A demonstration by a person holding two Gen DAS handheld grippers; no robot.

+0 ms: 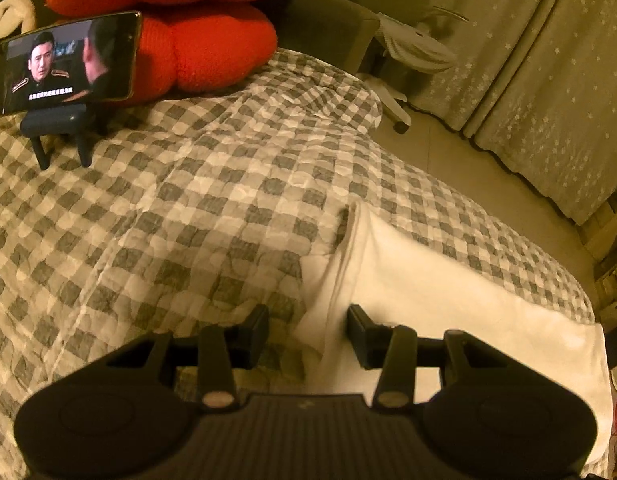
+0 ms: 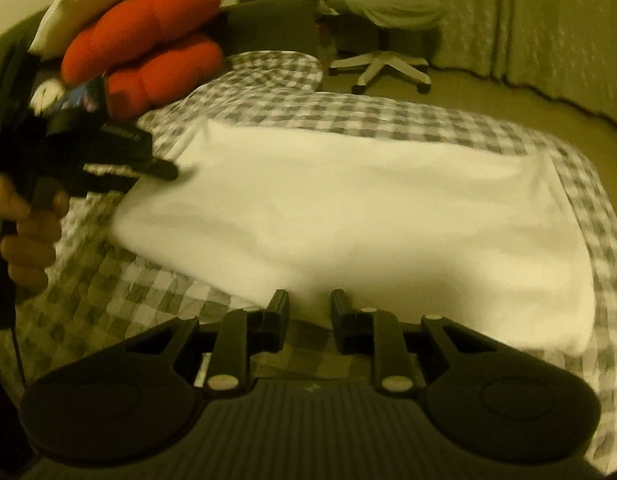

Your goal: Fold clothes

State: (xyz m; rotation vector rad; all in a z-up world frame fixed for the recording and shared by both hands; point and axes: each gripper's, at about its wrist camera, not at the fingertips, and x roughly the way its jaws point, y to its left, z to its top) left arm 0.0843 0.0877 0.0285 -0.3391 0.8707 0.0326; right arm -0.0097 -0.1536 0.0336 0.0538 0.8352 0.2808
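A white garment (image 2: 348,208) lies folded flat on the checked bedspread (image 2: 148,296), and the left wrist view shows it as a long white strip (image 1: 448,292). My left gripper (image 1: 308,332) hovers over the garment's left edge with its jaws apart. That edge runs into the gap, and the pads do not press on it. In the right wrist view a hand holds the left gripper (image 2: 170,170) with its tips at the garment's left edge. My right gripper (image 2: 308,310) stands at the near edge, jaws a little apart, with cloth showing in the gap.
A red cushion (image 1: 196,44) and a phone on a dark stand (image 1: 68,64) sit at the head of the bed. Past the bed's far corner stand a white office chair (image 2: 384,64) and star-print curtains (image 1: 548,80), with bare floor between them.
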